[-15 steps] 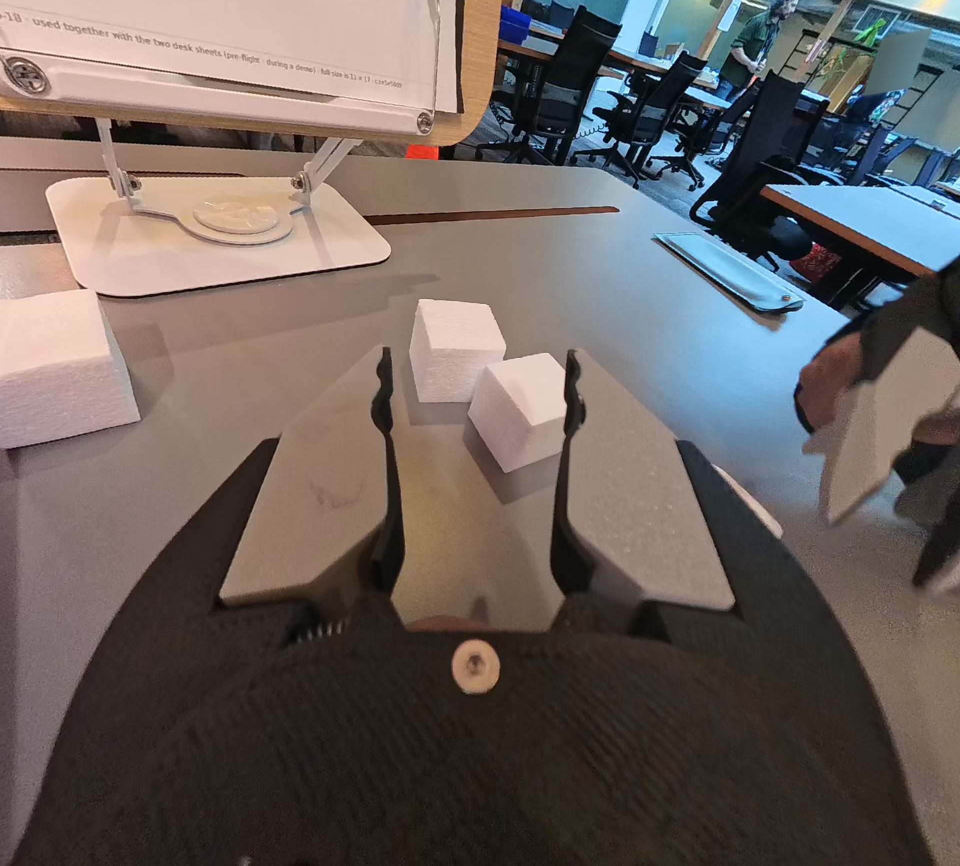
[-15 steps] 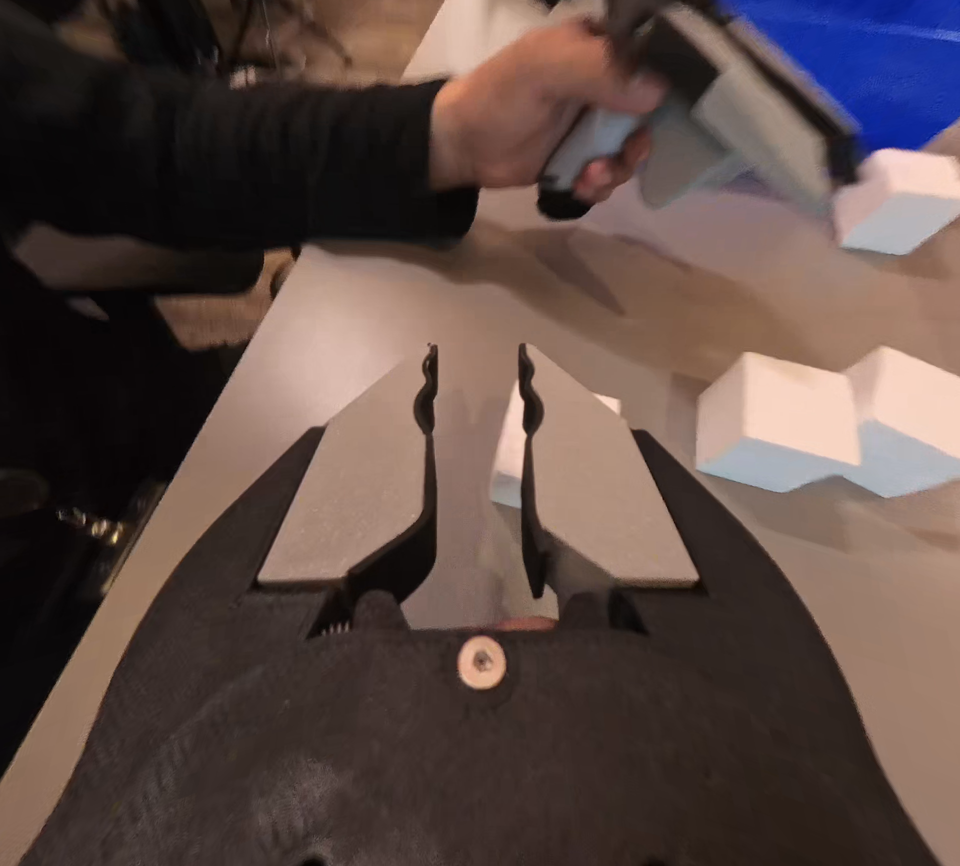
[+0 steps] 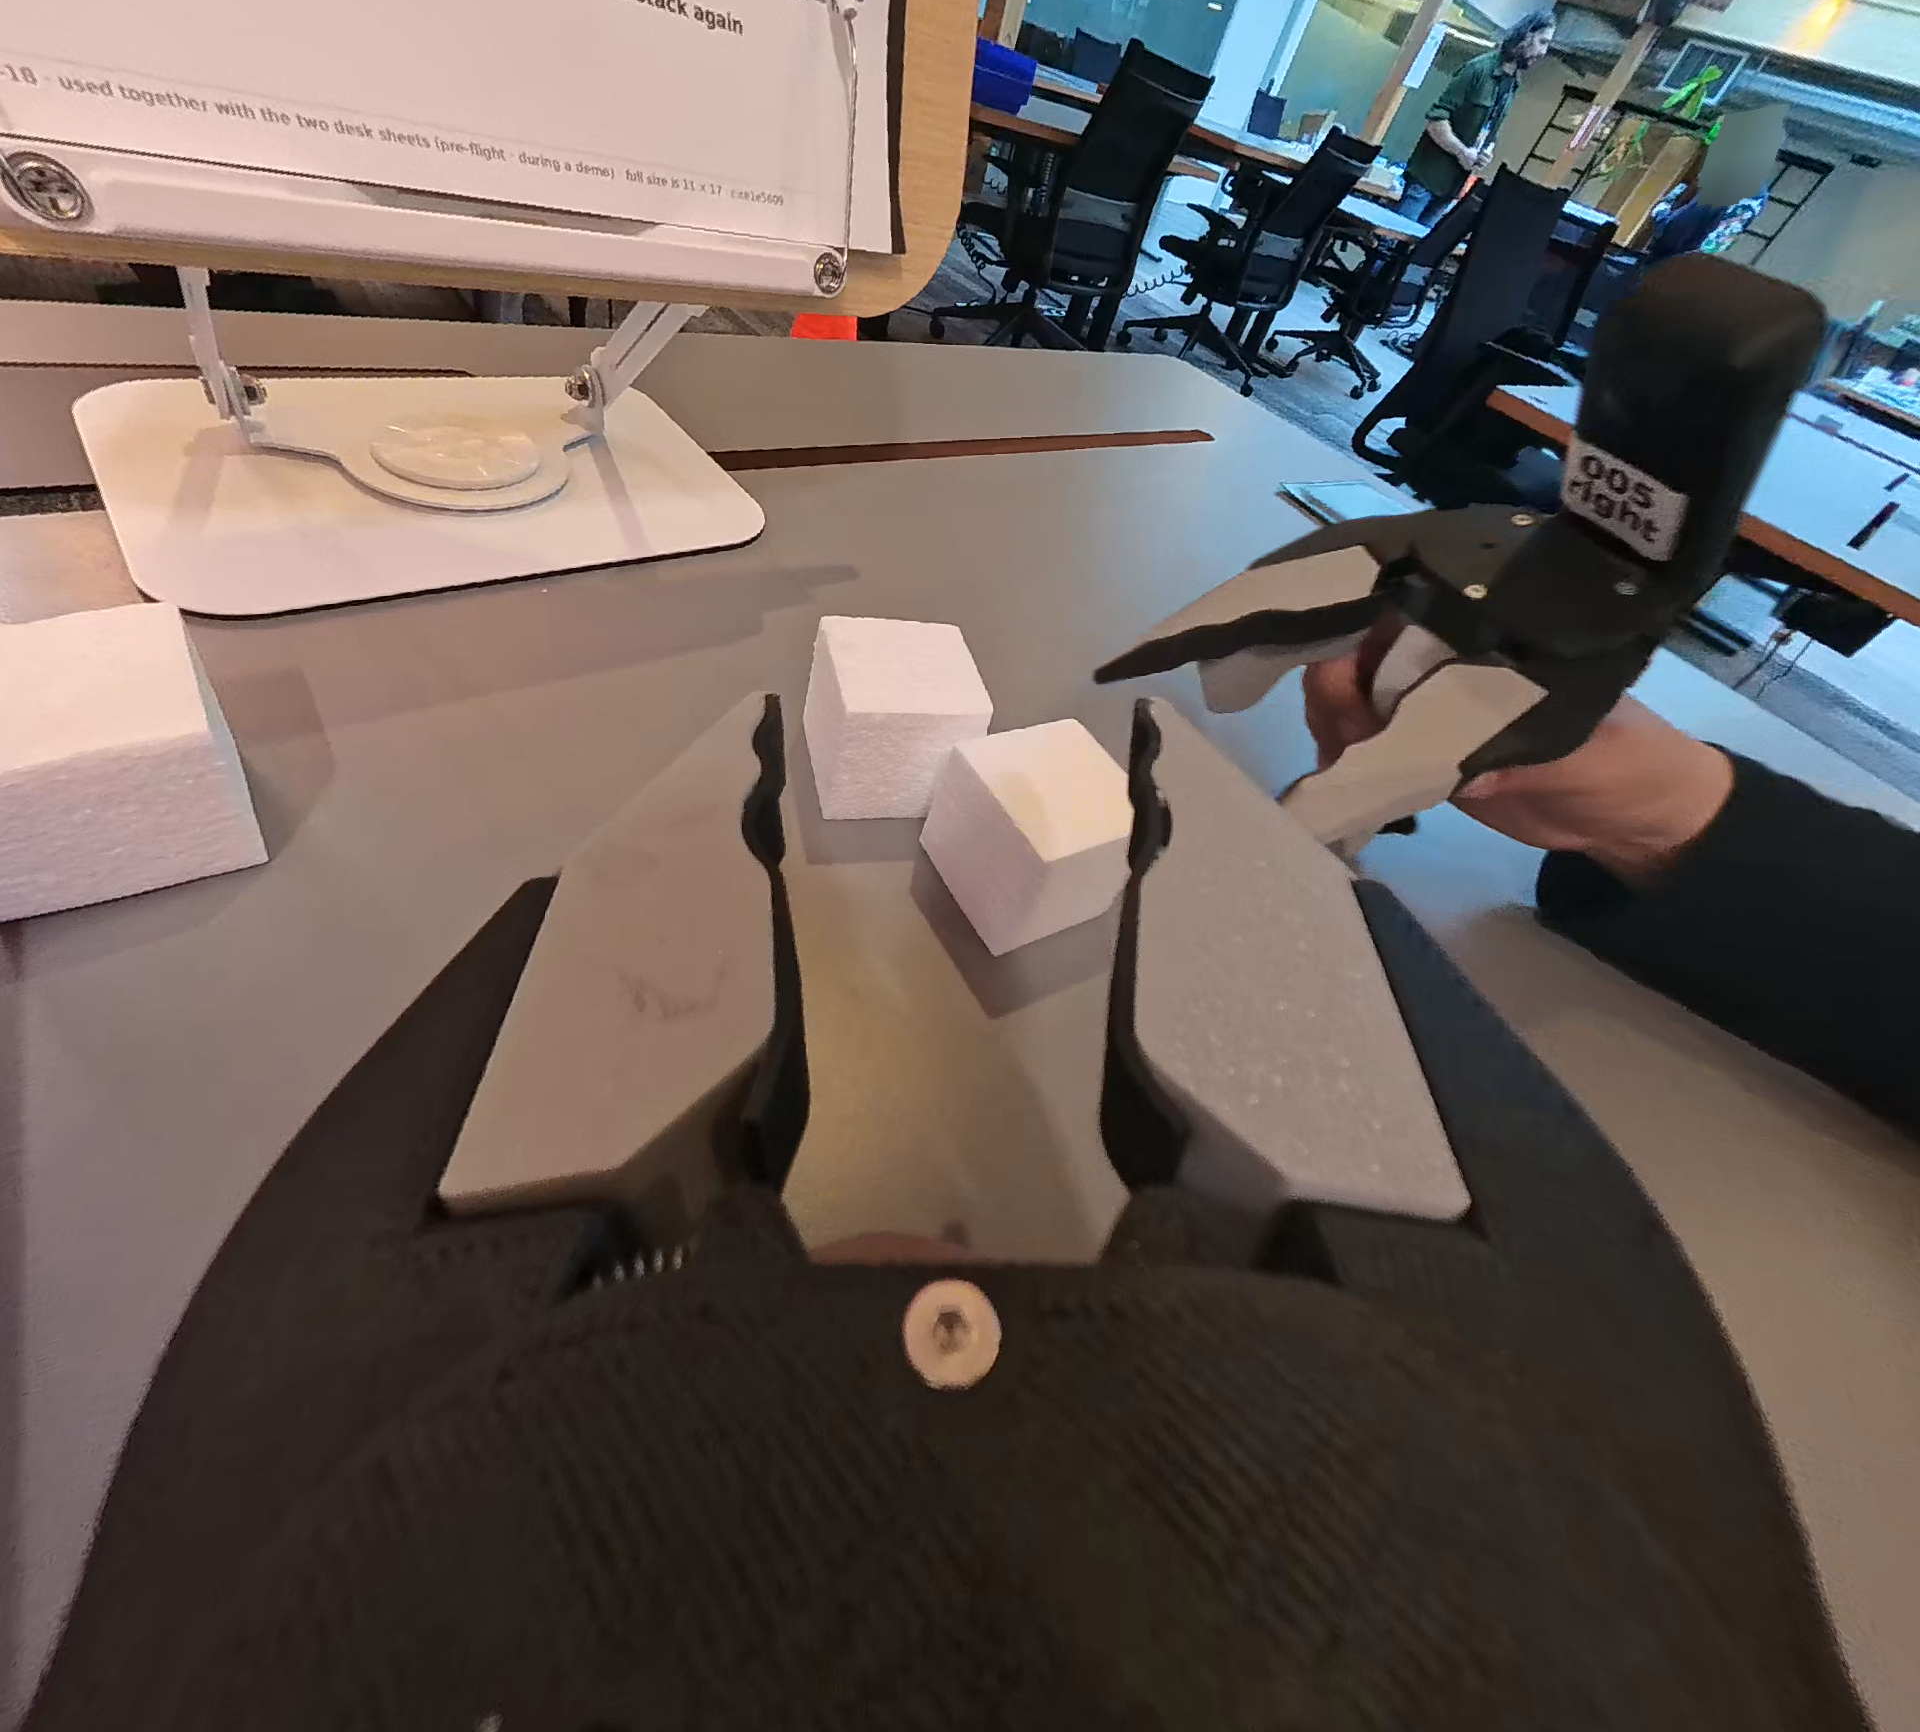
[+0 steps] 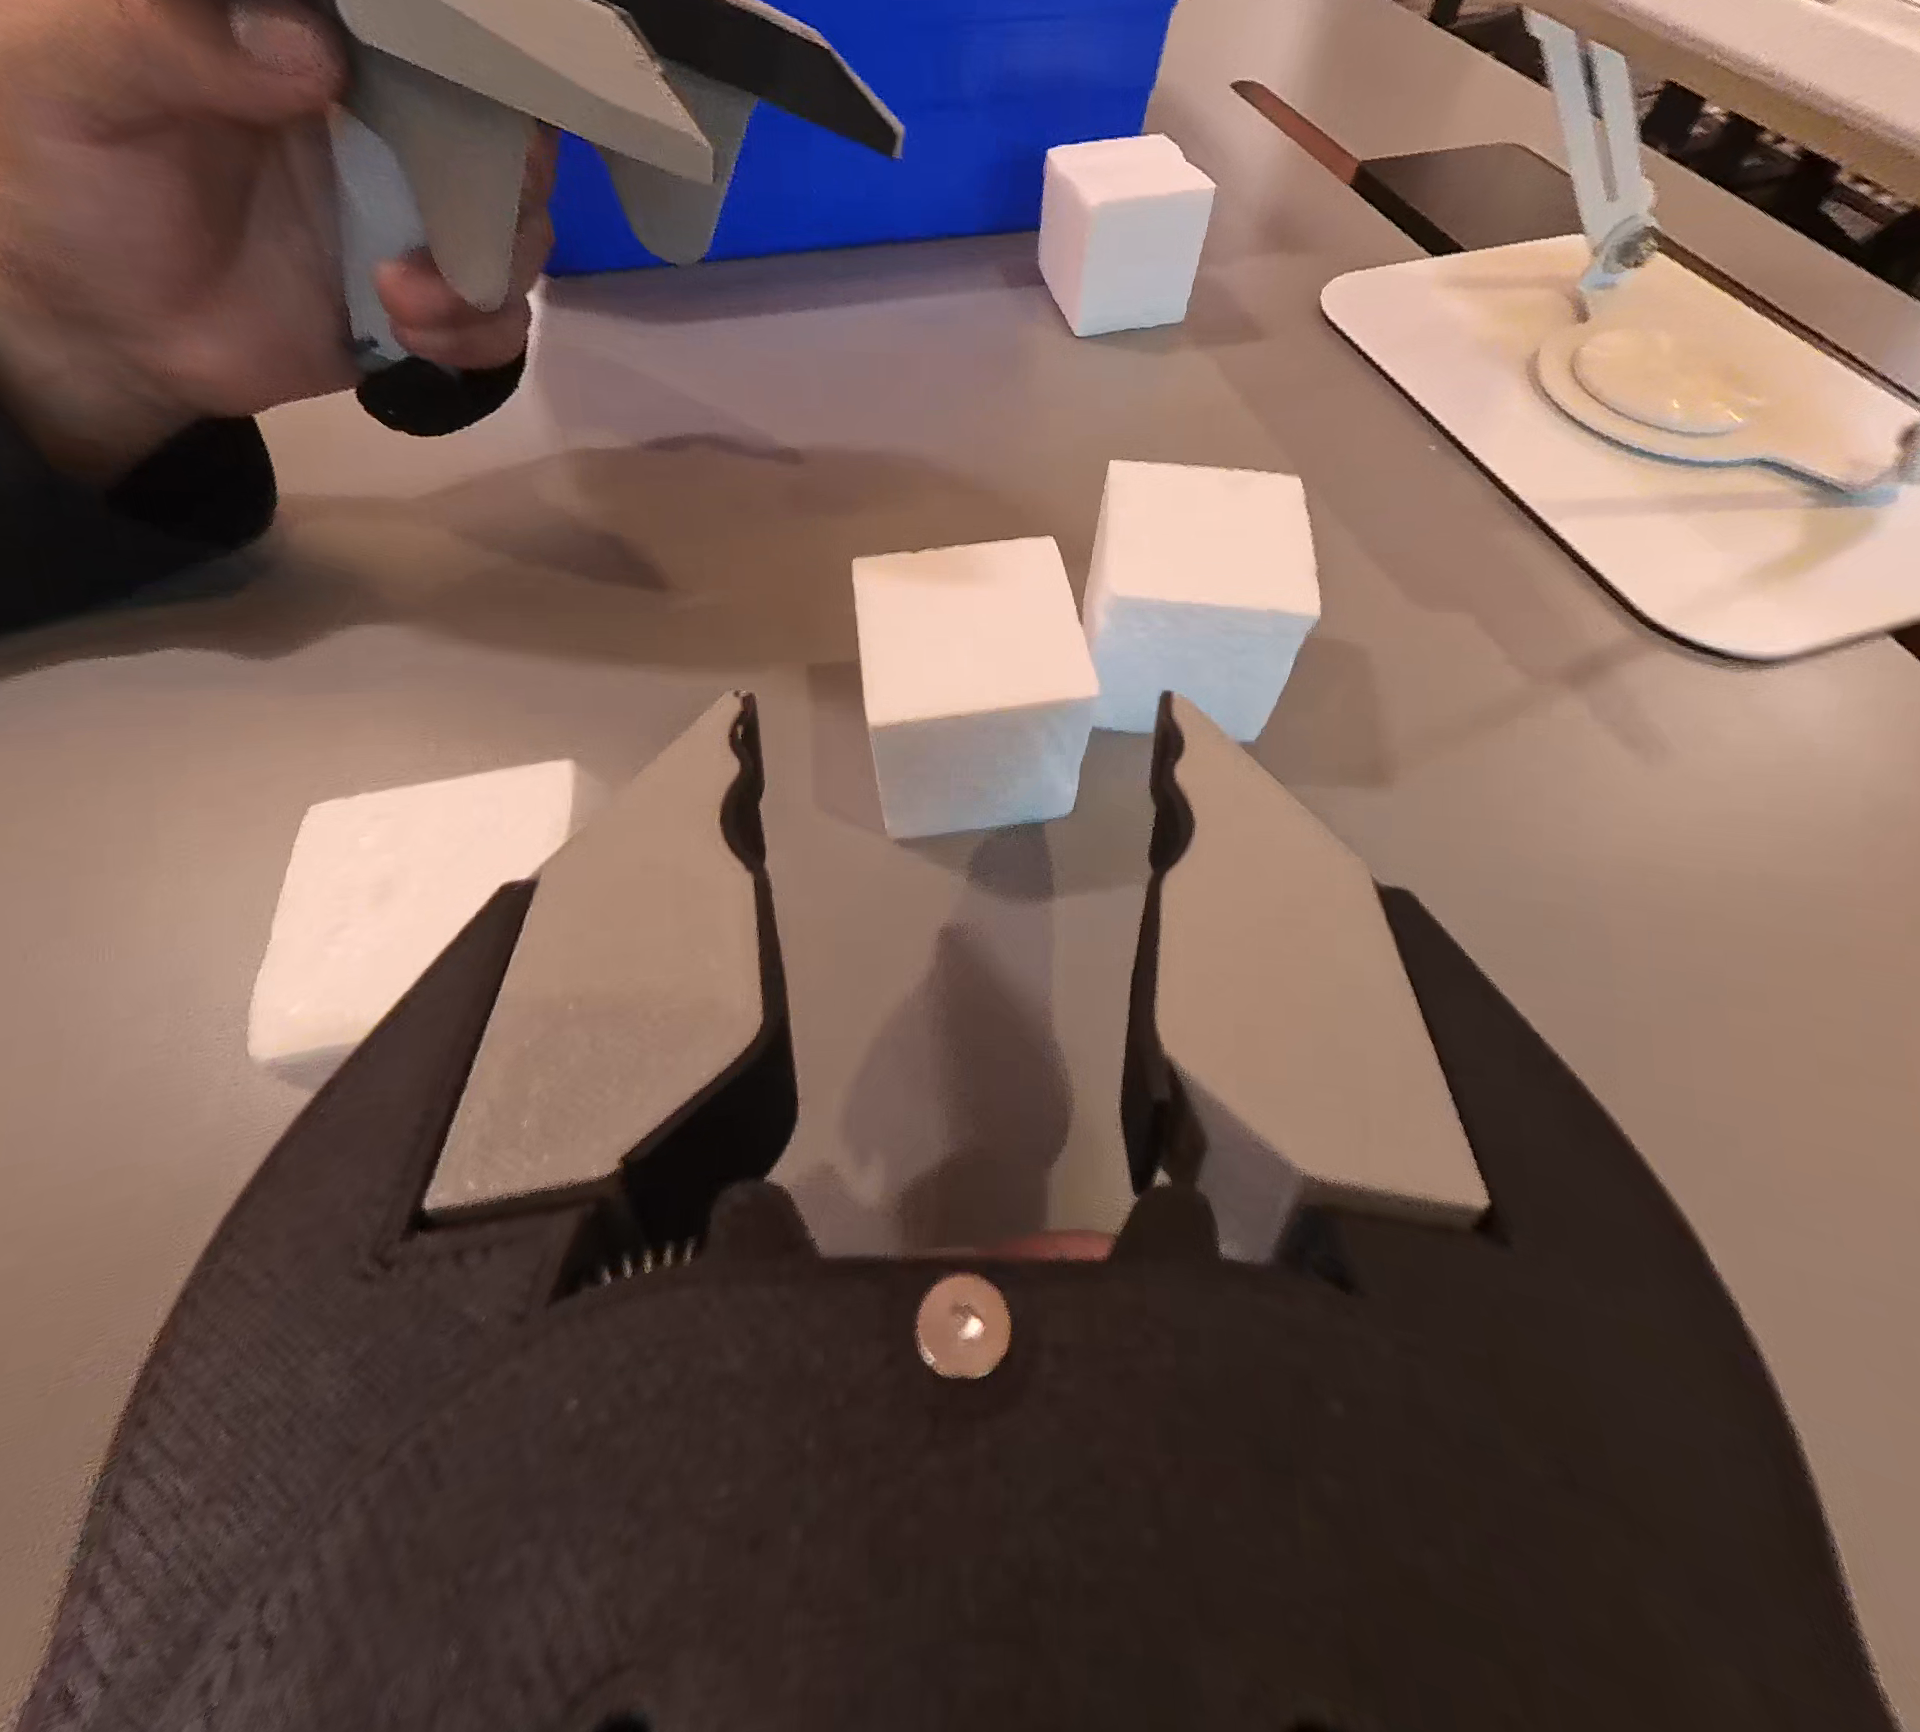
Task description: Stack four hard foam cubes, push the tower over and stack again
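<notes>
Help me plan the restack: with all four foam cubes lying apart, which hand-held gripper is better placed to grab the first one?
Probably the right hand-held gripper: it is open, low, with the nearest foam cube just beyond its fingertips. The left hand-held gripper, also open, hangs higher above the grey table.

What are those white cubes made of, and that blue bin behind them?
The white cubes look like rigid expanded foam: matte, with a fine beaded grain on the cut sides and slightly crumbly edges. The blue bin appears to be moulded plastic: smooth, evenly coloured walls with a faint sheen and a stepped rim. Both are judged from looks alone.
</notes>
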The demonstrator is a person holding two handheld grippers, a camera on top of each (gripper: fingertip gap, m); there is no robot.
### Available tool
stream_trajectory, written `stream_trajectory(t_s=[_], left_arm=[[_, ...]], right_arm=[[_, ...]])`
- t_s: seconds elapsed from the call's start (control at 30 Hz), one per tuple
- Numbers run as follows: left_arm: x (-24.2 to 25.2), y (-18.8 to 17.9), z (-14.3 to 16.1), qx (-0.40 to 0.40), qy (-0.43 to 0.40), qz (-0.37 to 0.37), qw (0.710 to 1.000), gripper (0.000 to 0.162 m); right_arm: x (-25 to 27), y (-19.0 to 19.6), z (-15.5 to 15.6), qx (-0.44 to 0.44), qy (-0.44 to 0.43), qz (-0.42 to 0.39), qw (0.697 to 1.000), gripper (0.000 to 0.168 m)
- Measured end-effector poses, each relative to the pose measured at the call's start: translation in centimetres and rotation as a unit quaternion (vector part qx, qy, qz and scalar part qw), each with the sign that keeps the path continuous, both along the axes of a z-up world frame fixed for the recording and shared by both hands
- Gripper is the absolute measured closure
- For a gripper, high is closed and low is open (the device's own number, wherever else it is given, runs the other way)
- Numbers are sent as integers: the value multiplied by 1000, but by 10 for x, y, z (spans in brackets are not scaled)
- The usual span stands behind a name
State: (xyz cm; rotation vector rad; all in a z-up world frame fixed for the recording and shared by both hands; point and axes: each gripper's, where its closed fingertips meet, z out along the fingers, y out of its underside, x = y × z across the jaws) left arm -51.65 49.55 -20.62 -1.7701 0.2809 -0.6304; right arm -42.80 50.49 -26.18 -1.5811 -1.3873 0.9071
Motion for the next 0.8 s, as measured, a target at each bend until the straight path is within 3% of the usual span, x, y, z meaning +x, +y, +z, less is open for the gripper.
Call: stream_trajectory(t_s=[0.17,0.37,0.67,0.8], left_arm=[[1,0,1,0,-2,-2,1000,97],[3,1,-4,-6,11,-4,1000,97],[1,3,-8,-12,13,1,1000,97],[1,3,-12,-16,17,4,1000,97]], right_arm=[[-22,10,-13,19,-24,12,999,93],[-27,4,-30,7,-76,37,996,114],[10,-12,29,1,20,23,1000,114],[18,-46,64,-36,66,72,995,114]])
